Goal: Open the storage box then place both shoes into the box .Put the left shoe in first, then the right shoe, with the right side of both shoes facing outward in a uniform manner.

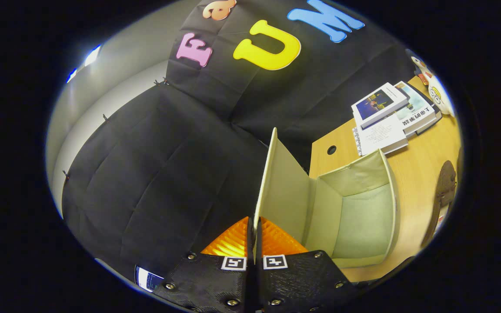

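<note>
My gripper [254,222] is shut on the lower edge of the storage box's beige lid [282,182], both fingers pressing on the thin panel. The lid stands raised, running straight ahead of the fingers and seen nearly edge-on. To its right the fabric storage box [363,217] gapes open on the wooden table, and I see nothing inside its pale interior. A brown shoe [445,188] lies on the table beyond the box's far side, only partly in sight.
The wooden table [420,165] has a round cable hole [331,150] near its back edge. A stack of books [385,117] and a white toy figure [437,93] sit at the far corner. Black cloth walls the booth behind.
</note>
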`<state>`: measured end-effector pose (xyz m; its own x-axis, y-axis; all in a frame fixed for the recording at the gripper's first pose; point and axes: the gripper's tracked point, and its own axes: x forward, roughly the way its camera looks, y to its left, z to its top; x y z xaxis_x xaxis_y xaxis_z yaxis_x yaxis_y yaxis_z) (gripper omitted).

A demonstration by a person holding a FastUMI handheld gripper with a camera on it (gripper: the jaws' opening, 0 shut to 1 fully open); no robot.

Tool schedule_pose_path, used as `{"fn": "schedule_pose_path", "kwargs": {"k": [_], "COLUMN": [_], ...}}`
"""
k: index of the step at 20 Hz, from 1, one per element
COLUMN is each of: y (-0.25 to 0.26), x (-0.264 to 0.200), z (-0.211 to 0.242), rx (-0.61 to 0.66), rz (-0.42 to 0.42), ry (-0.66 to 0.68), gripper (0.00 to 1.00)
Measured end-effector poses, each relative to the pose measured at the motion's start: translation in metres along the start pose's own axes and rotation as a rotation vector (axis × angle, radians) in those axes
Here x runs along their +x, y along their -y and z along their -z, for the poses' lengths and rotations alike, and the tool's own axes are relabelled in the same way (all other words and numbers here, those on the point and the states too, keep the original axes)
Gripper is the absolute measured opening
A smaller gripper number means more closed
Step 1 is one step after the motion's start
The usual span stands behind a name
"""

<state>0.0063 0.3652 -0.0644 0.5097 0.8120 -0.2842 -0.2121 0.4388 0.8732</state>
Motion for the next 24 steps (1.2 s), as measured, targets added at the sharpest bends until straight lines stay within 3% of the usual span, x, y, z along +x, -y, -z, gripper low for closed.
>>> {"fn": "schedule_pose_path", "kwargs": {"k": [6,13,14,17,18,24], "y": [-0.023,-0.036,-0.036,-0.033,-0.03,-0.005], "x": [0.034,0.062,0.059,0.057,0.055,0.03], "z": [0.015,0.03,0.029,0.03,0.027,0.006], "rx": [-0.044,-0.081,-0.088,-0.123,-0.136,-0.204], "rz": [0.016,-0.026,-0.035,-0.021,-0.013,0.058], "ry": [0.001,-0.035,-0.038,-0.025,-0.017,0.034], "gripper": [0.0,0.13,0.37,0.86,0.93,0.97]}}
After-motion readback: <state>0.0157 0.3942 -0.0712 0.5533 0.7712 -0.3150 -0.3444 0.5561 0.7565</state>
